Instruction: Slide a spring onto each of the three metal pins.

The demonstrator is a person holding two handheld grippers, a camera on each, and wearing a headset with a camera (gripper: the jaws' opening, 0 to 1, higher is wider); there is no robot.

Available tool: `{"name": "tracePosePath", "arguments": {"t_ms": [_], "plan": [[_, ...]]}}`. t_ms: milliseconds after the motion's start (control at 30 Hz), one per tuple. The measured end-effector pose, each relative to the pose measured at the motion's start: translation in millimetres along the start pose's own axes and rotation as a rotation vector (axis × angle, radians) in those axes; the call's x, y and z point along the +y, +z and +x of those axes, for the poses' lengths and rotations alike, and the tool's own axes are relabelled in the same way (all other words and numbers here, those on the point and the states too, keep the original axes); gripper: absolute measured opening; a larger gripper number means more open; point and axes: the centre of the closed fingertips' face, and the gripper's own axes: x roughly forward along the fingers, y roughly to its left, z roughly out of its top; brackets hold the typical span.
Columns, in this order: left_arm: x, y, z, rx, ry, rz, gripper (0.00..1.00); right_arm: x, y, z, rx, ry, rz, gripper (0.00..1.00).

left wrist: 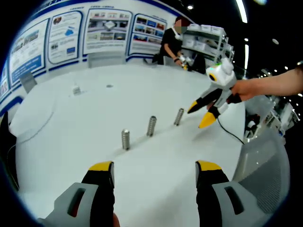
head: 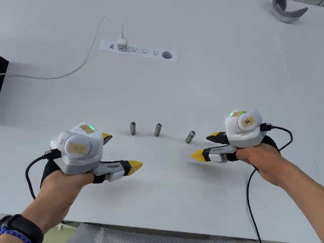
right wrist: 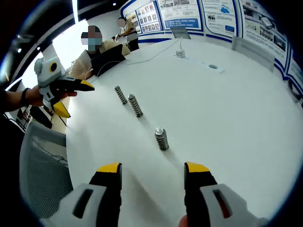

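Note:
Three short metal pins stand in a row on the white table, each with a coil spring around it: the left pin (head: 132,128), the middle pin (head: 158,129) and the right pin (head: 190,136), which looks tilted. My left gripper (head: 120,151) is open and holds nothing, just left of and nearer than the row. In the left gripper view the pins (left wrist: 151,126) rise ahead of its yellow-tipped jaws (left wrist: 155,166). My right gripper (head: 205,146) is open and holds nothing, right of the right pin (right wrist: 162,138), which stands just beyond its tips (right wrist: 152,168).
A white power strip (head: 137,50) with a plug and cable lies at the back of the table. A grey curved object (head: 288,10) sits at the far right corner. The table's front edge (head: 152,228) runs below my hands. People (right wrist: 94,42) sit beyond the table.

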Motion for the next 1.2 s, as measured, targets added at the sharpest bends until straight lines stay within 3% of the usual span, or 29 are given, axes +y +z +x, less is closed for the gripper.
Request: {"name": "tracePosePath", "arguments": {"t_ms": [400, 533, 833, 1200], "plan": [[4.6, -0.9, -4.3, -0.003, 0.011, -0.018, 0.72, 10.8, -5.3, -5.4, -0.094, -0.043, 0.095, 0.65], [5.0, 0.1, -6.6, -0.002, 0.011, -0.016, 0.72, 18.8, 0.5, -6.3, -0.173, -0.032, 0.176, 0.69], [7.5, -0.3, -12.4, 0.001, 0.008, -0.012, 0.73, 23.4, 5.0, -15.9, -0.244, -0.076, 0.220, 0.75], [14.2, 3.8, -17.3, -0.009, 0.009, -0.015, 0.74, 37.8, 10.9, -25.1, -0.303, -0.094, 0.236, 0.83]]}}
